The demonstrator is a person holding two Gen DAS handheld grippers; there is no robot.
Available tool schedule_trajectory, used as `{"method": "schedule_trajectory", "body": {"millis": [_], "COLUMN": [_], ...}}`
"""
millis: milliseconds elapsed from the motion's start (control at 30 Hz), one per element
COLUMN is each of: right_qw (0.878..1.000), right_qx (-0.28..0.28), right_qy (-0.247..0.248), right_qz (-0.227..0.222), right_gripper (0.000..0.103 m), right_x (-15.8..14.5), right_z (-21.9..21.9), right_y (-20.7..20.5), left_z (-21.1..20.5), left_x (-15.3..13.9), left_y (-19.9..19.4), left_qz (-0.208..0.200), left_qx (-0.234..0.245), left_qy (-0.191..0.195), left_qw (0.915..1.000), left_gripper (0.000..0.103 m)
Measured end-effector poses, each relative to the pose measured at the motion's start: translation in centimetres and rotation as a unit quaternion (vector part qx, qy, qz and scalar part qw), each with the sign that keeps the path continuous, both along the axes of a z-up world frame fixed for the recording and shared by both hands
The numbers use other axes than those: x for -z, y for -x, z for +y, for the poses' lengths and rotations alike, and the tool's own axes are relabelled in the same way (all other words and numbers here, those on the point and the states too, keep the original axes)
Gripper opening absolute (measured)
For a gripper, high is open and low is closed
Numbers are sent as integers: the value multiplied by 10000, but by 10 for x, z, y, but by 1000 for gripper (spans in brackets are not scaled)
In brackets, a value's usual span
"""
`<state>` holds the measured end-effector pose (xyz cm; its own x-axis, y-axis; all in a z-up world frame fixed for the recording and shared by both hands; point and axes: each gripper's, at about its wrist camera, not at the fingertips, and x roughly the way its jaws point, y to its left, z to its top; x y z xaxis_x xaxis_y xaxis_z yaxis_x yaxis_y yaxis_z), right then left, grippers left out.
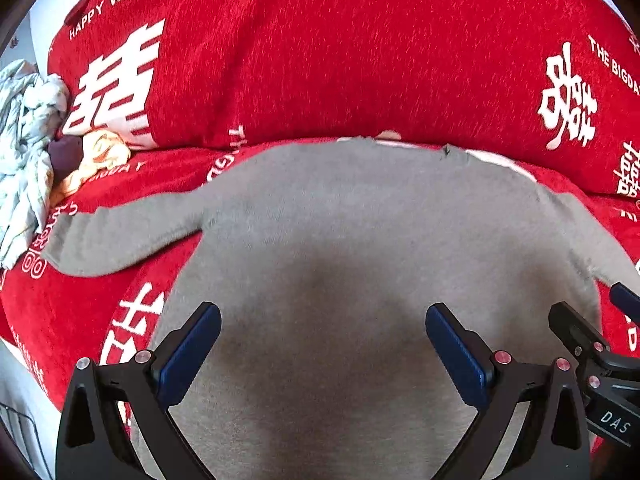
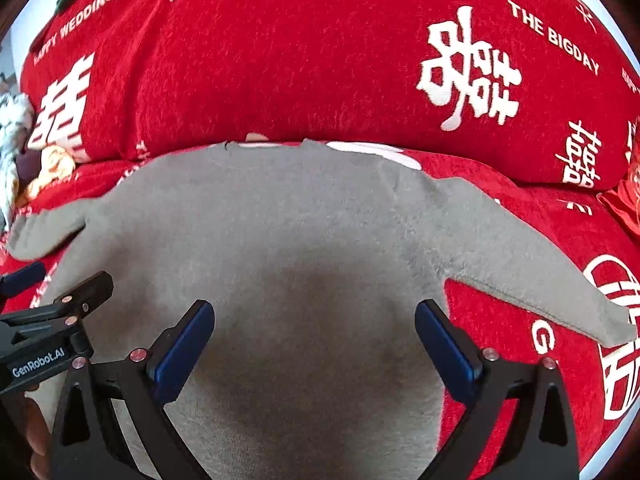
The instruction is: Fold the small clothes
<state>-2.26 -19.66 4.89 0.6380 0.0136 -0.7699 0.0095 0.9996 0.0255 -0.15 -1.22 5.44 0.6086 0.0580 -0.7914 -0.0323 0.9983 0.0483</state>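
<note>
A grey sweater point(image 1: 340, 240) is spread flat on the red cover point(image 1: 320, 60), sleeves out. Left tool point(image 1: 323, 344) and right tool point(image 2: 315, 340) are held wide, empty; a sleeve is judged to need gripping next.

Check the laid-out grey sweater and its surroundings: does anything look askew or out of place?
The grey sweater lies flat, sleeves spread. The only untidy spot is a crumpled heap of clothes at the left edge of the red cover.
</note>
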Motion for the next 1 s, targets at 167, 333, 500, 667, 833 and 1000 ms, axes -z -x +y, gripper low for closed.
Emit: {"method": "schedule_trajectory", "body": {"millis": [167, 333, 500, 667, 833, 1000], "right_qw": [9999, 9996, 9987, 9979, 9970, 9954], "right_qx": [69, 215, 406, 534, 657, 842], "right_qy": [-57, -117, -215, -287, -332, -398], "right_qz": [-87, -169, -198, -227, -218, -236], "right_gripper": [101, 101, 101, 101, 101, 101], "right_x": [-12, -21, -27, -29, -28, -25], "right_z": [-12, -29, -52, -74, -92, -116], "right_y": [-3, -2, -1, 1, 5, 9], "left_z": [-13, -29, -48, -69, -91, -112], "left_x": [-11, -18, -26, -30, -31, -30], "left_y": [-2, -5, -6, -7, -9, -10], "left_qz": [-78, -116, -190, -212, -194, -171], "left_qx": [72, 141, 257, 383, 525, 659], "left_qy": [-54, -97, -169, -223, -277, -288], "left_qw": [9999, 9998, 9993, 9988, 9980, 9973], "left_gripper": [103, 103, 103, 103, 103, 103]}}
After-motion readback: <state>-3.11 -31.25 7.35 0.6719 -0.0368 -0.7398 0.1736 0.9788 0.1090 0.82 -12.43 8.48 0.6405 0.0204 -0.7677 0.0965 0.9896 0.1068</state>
